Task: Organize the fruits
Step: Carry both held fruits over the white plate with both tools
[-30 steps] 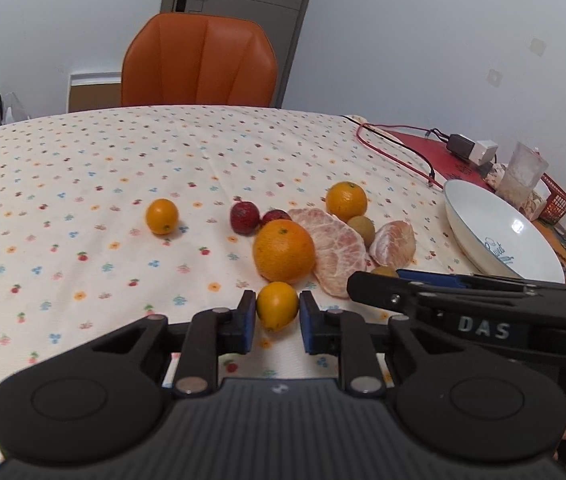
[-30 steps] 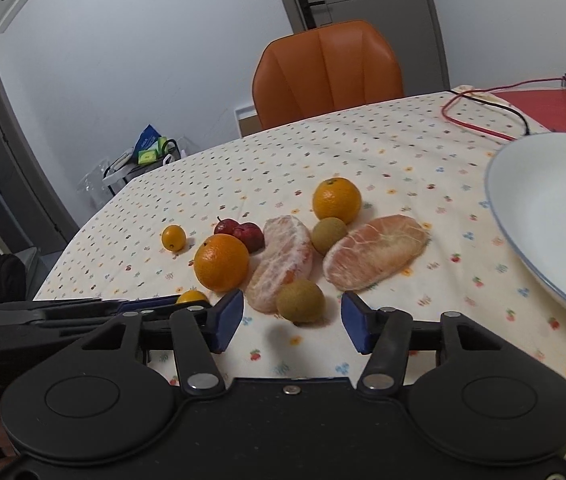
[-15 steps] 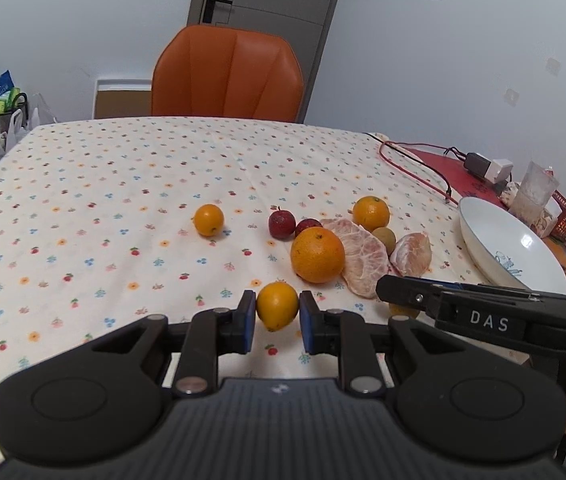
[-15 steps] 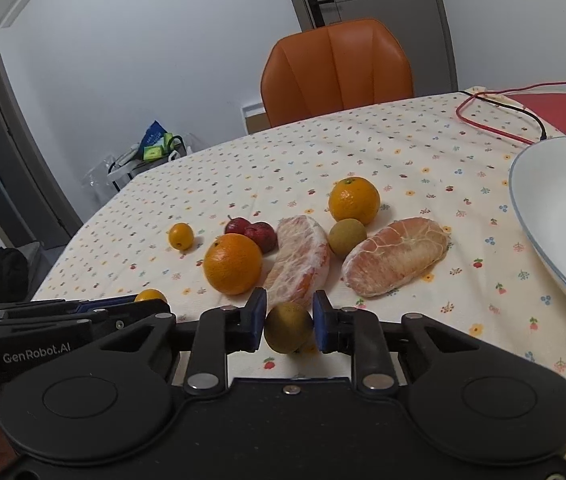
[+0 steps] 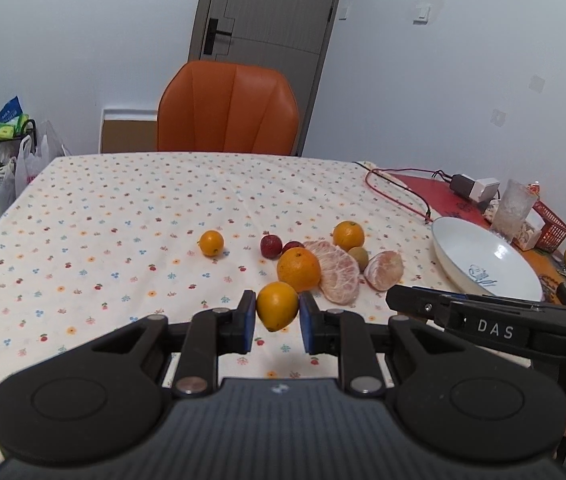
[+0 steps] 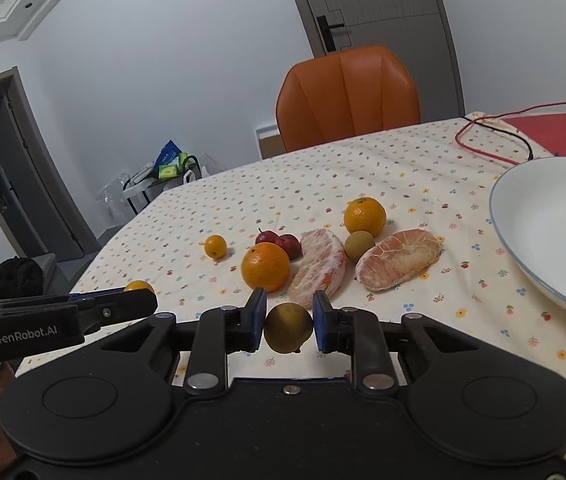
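Observation:
My left gripper is shut on a small yellow-orange citrus, held just above the flowered tablecloth. My right gripper is shut on a round brown-green fruit, its blue pads pressing both sides. Beyond them on the cloth lie a large orange, a second orange, a small orange, two dark red fruits, two peeled pomelo pieces and another brown-green fruit. An empty white bowl stands to the right.
An orange chair stands at the table's far edge. A red cable, a charger, a glass and a red basket crowd the far right behind the bowl. A shelf with bags stands left of the table.
My right gripper closed on the brown-green fruit that lay in front of it and raised it. My left gripper rose and drew back with its citrus.

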Demonstrator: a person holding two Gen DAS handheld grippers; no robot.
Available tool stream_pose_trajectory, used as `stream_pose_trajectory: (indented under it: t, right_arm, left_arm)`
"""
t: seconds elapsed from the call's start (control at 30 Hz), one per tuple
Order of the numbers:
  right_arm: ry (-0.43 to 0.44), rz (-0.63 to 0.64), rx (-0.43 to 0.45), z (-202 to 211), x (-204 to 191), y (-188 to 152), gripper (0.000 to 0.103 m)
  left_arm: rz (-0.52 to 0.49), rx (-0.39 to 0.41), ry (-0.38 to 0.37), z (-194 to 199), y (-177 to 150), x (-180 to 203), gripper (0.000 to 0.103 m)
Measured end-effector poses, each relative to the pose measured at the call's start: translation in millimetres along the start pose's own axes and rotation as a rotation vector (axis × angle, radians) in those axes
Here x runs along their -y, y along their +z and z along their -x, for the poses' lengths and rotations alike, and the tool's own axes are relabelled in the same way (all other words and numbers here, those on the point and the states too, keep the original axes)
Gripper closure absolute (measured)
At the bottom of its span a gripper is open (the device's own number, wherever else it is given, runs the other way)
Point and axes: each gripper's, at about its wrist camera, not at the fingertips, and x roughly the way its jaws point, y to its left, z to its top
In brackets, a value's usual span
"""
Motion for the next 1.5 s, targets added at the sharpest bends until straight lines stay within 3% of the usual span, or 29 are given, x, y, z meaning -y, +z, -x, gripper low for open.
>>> stream_pose_trajectory:
  t: [0.73, 1.5]
  right_arm:
    - [-0.057, -0.021, 0.098, 71.8, 15.2, -2.2, 0.080]
    - [-0.207, -0.109, 0.144, 108.1, 90.1, -8.5, 0.080]
  left_arm:
    - [-0.087, 0.071, -0.062, 28.2, 16.9, 61.9, 0.082]
    - [-0.190, 0.015, -0.186, -33.4, 25.6, 147.2, 0.082]
